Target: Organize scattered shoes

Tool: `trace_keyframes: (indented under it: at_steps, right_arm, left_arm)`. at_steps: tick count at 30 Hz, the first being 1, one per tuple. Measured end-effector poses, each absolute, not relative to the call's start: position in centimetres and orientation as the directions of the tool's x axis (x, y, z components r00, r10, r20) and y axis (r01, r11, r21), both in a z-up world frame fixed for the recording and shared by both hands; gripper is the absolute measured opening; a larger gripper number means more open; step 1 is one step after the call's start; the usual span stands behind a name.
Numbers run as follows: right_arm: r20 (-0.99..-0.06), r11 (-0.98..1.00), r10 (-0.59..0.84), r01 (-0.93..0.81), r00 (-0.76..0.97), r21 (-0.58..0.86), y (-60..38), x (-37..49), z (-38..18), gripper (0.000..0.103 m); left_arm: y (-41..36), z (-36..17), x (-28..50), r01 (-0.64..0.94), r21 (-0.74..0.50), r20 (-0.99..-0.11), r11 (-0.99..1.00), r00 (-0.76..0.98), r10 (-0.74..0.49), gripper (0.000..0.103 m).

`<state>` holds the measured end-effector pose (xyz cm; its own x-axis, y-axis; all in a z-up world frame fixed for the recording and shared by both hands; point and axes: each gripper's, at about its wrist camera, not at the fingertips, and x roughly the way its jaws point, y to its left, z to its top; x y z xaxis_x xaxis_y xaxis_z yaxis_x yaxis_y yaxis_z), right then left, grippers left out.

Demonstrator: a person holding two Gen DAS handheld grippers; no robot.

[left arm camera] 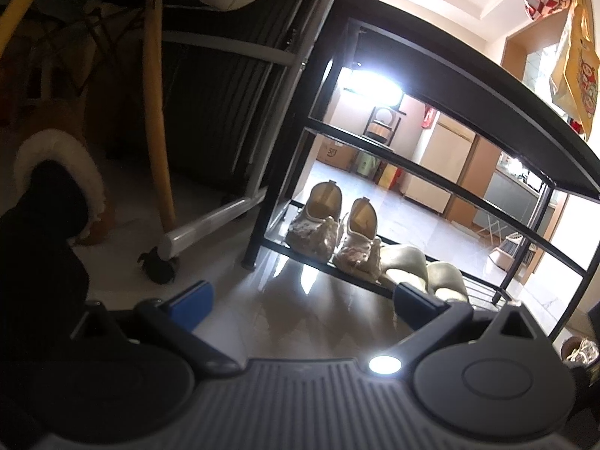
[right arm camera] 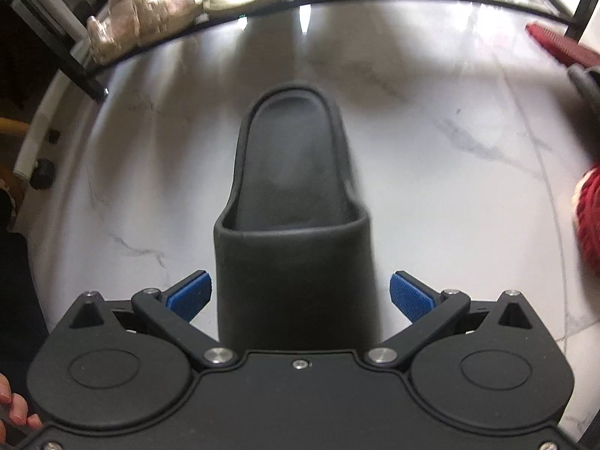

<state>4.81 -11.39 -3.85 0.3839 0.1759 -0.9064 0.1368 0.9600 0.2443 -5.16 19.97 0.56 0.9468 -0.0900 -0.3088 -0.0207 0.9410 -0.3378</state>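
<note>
Right gripper (right arm camera: 300, 292) is down low over the marble floor (right arm camera: 450, 150), jaws spread wide, and a black slide sandal (right arm camera: 292, 202) sits squarely between them, toe end nearest the camera, heel pointing off to 12 o'clock. The blue pads (right arm camera: 189, 294) stand just clear of the strap on either side, so nothing is clamped yet. That looks like a grab lining up, not a grab made.

Over on the left, the left gripper (left arm camera: 300, 300) is also wide open and holding nothing, hanging above the floor and facing the black shoe rack (left arm camera: 450, 90).

The score so far: on the rack's bottom shelf, a pair of pale embroidered flats (left arm camera: 333, 228) stands side by side, and just beside them, toward 4 o'clock, a pair of cream slippers (left arm camera: 423, 270). Two pairs stowed, by the look of it.

Still loose: the black sandal itself, a fur-trimmed brown boot (left arm camera: 60, 187) on the floor at 9 o'clock in the left view, and something red (right arm camera: 588, 217) at 3 o'clock in the right view, too blurred to name. No mate to the sandal is in sight. I'd call it roughly half done.
</note>
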Motion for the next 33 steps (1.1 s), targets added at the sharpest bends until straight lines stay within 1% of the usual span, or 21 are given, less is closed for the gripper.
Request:
trace_keyframes:
  at_steps: [3, 8, 10, 18, 24, 27, 33]
  right_arm:
    - [-0.88, 0.962, 0.187, 0.098, 0.437, 0.254, -12.3, 4.2, -3.6, 0.103]
    - [-0.854, 0.944, 0.261, 0.067, 0.449, 0.323, -12.8, 3.6, -4.4, 0.103]
    - [-0.842, 0.943, 0.268, 0.051, 0.468, 0.328, -12.3, 3.3, -4.7, 0.103]
    - [-0.811, 0.966, 0.232, -0.032, 0.537, 0.256, -10.4, 3.1, -5.8, 0.103]
    - [-0.797, 0.97, 0.244, -0.125, 0.553, 0.21, -9.6, 3.5, -6.2, 0.103]
    - [-0.798, 0.971, 0.236, -0.102, 0.555, 0.216, -9.5, 3.6, -6.4, 0.103]
    - [-0.787, 0.96, 0.268, -0.088, 0.556, 0.265, -10.1, 3.7, -6.2, 0.103]
  left_arm:
    - [19.6, 0.5, -5.2, -0.01, -0.323, -0.311, 0.946, 0.946, -0.096, 0.102]
    - [18.9, 0.4, -5.3, 0.012, -0.292, -0.316, 0.956, 0.942, -0.109, 0.102]
    - [18.7, 0.3, -5.2, 0.016, -0.281, -0.322, 0.96, 0.94, -0.11, 0.102]
    - [17.8, 0.1, -5.1, 0.029, -0.24, -0.346, 0.97, 0.931, -0.114, 0.102]
    - [17.6, -0.1, -4.9, 0.033, -0.232, -0.357, 0.972, 0.927, -0.117, 0.102]
    - [17.7, -0.2, -4.8, 0.031, -0.231, -0.361, 0.973, 0.926, -0.115, 0.102]
    - [17.6, -0.3, -4.7, 0.031, -0.224, -0.37, 0.974, 0.922, -0.114, 0.102]
